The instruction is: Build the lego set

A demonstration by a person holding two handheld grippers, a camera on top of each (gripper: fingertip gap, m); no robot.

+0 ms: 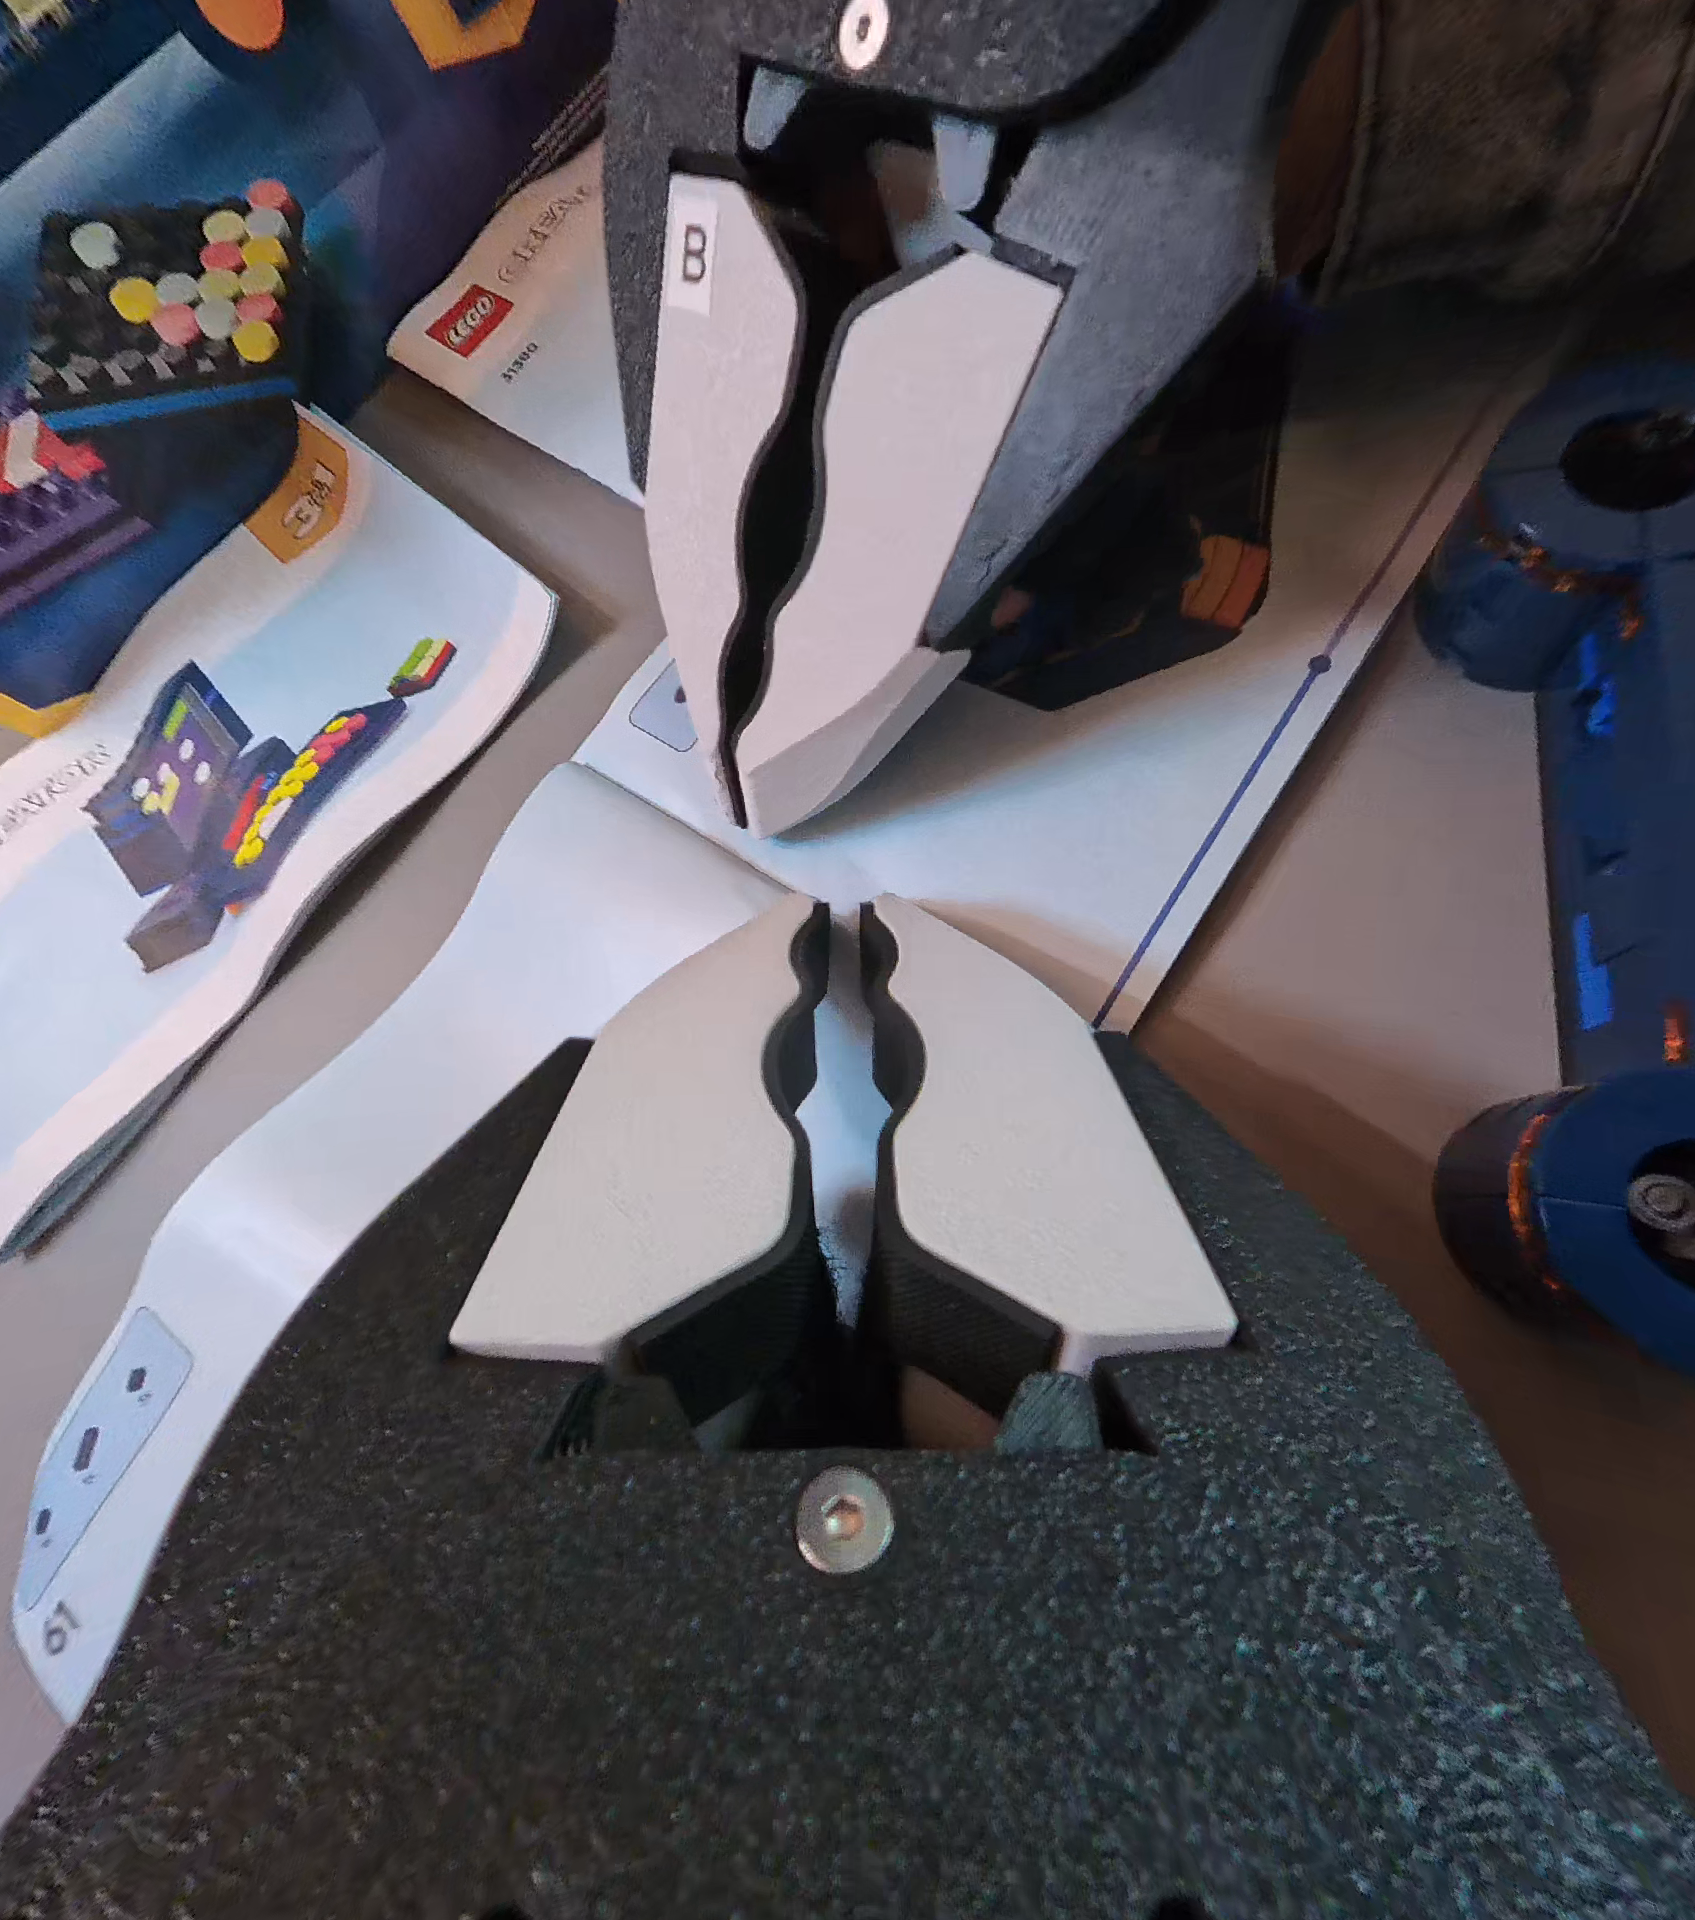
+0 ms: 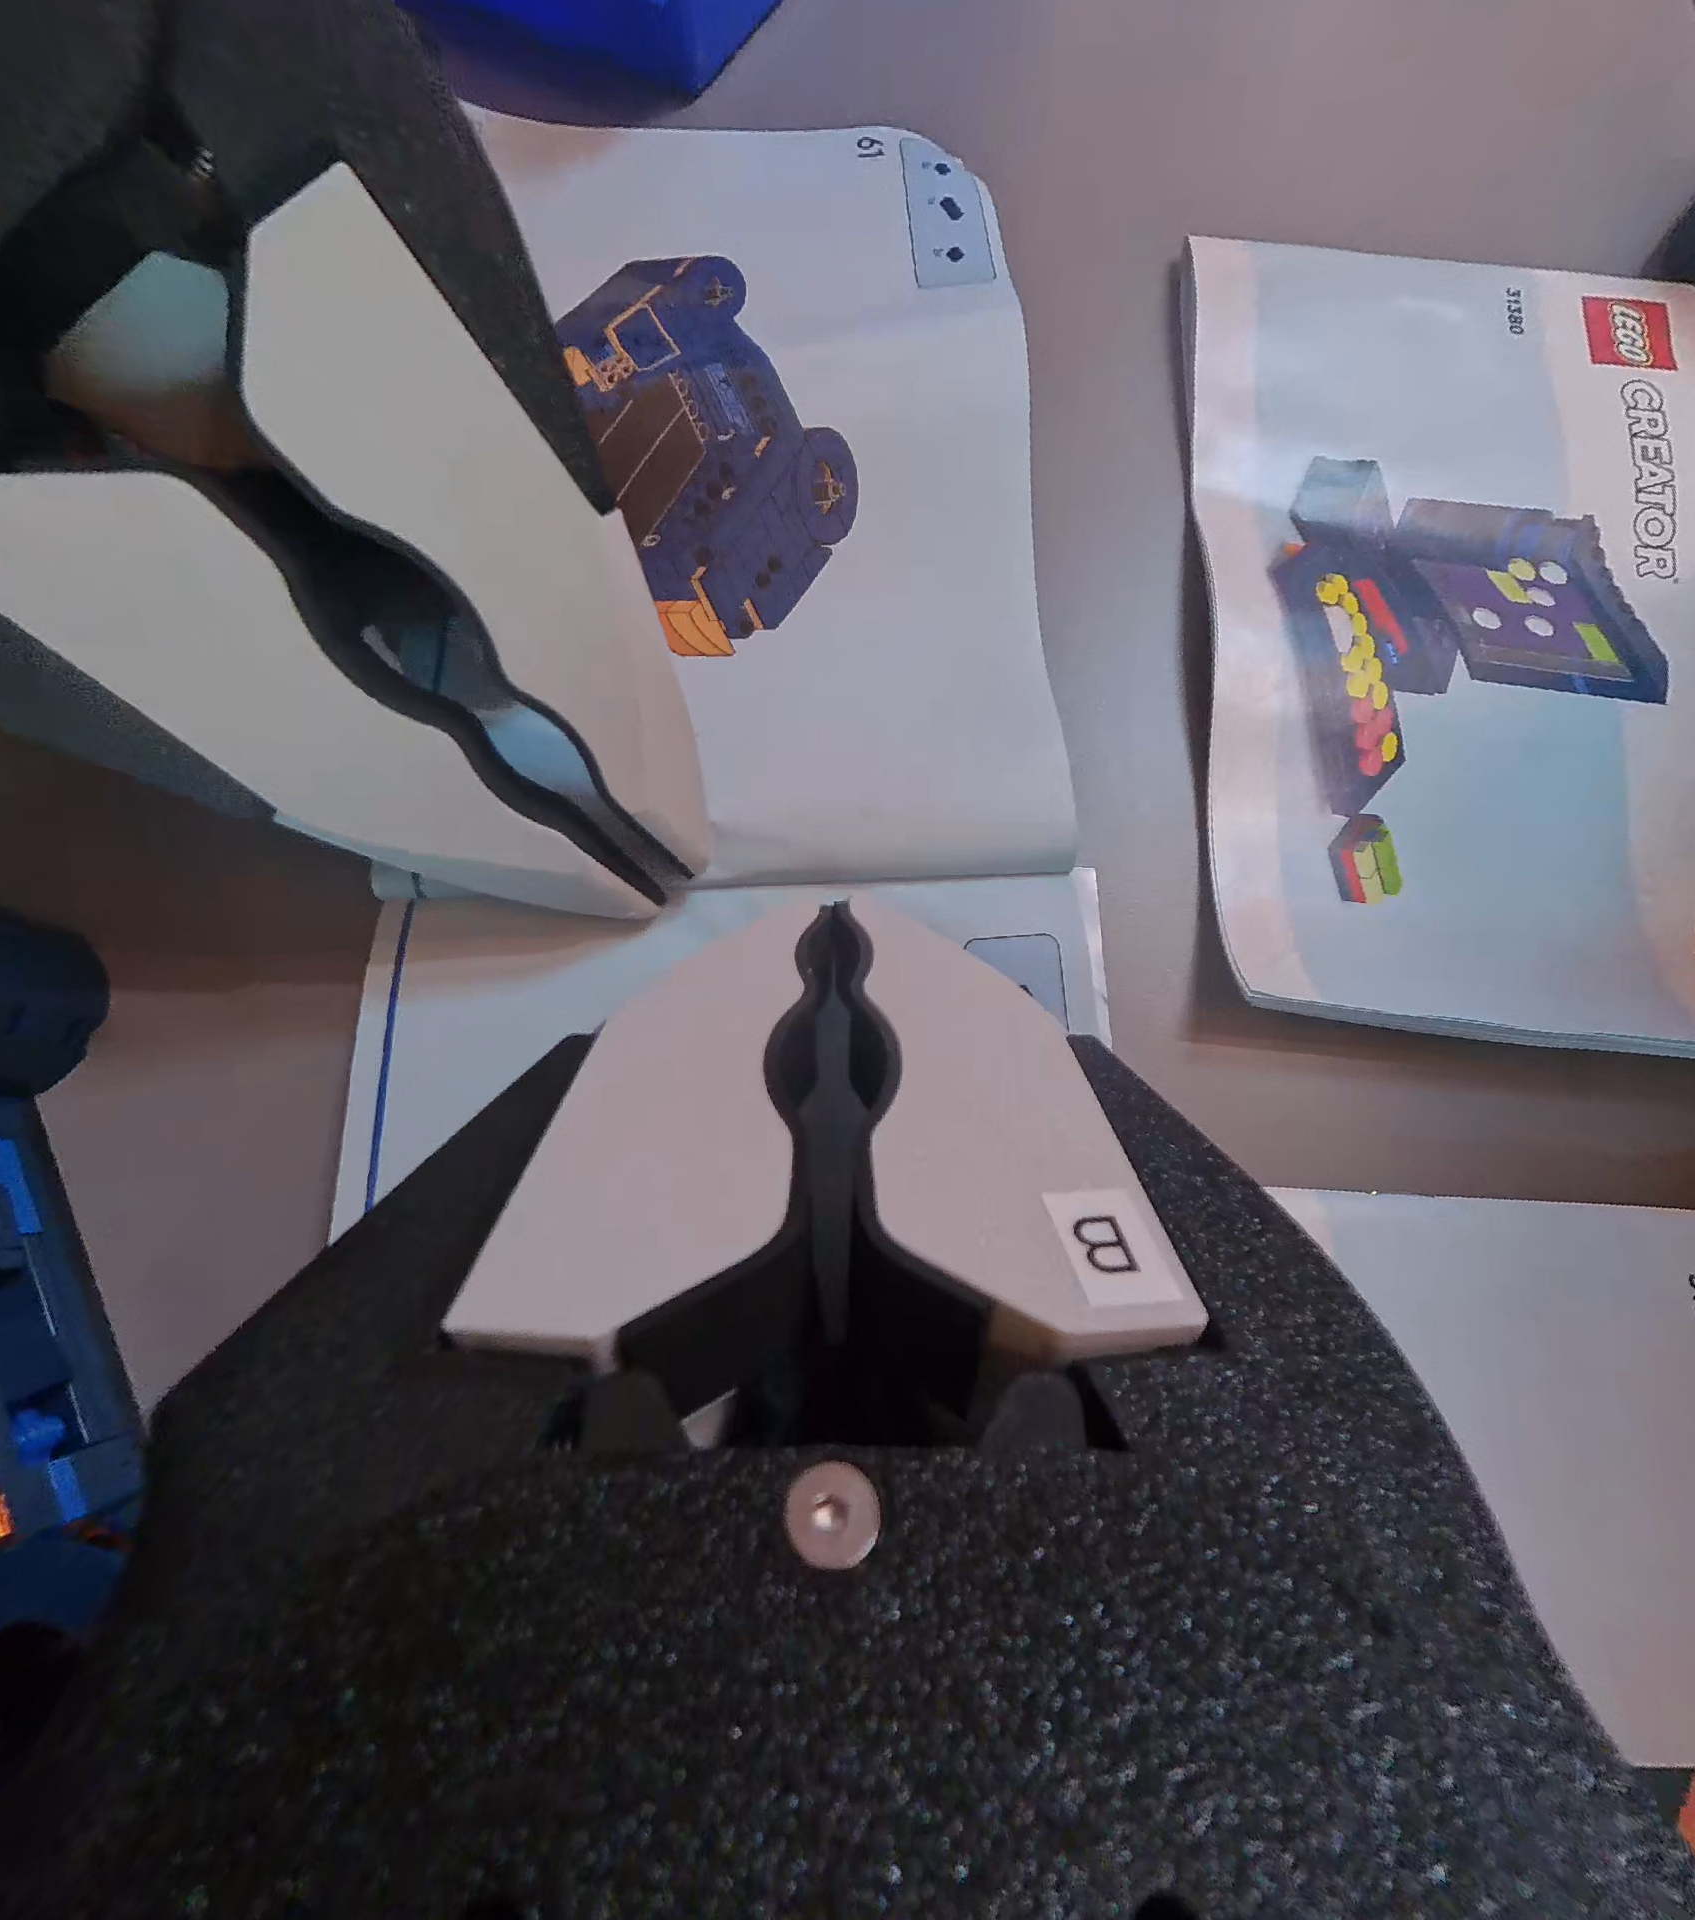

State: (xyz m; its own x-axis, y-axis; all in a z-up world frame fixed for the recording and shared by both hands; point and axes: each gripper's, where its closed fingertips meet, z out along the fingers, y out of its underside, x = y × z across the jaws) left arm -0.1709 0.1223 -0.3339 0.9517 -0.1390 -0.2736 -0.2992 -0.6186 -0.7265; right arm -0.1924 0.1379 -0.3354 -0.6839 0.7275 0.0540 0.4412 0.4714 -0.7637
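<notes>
- My left tongs [image 1: 843,914] are hovering over the fold of the open booklet [image 2: 884,665], fingers nearly together with a thin gap, holding nothing.
- My right tongs [image 2: 838,914] are meeting them tip to tip over the same fold, fingers pressed together; whether they are pinching a page, I cannot tell.
- The dark blue lego build [image 1: 1674,831] is sitting just beside the open booklet.
- A closed booklet [image 2: 1466,644] is lying on the open booklet's other side.

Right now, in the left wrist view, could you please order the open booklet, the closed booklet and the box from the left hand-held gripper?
1. Open booklet, at the left hand-held gripper.
2. Closed booklet, left.
3. Box, far left.
</notes>
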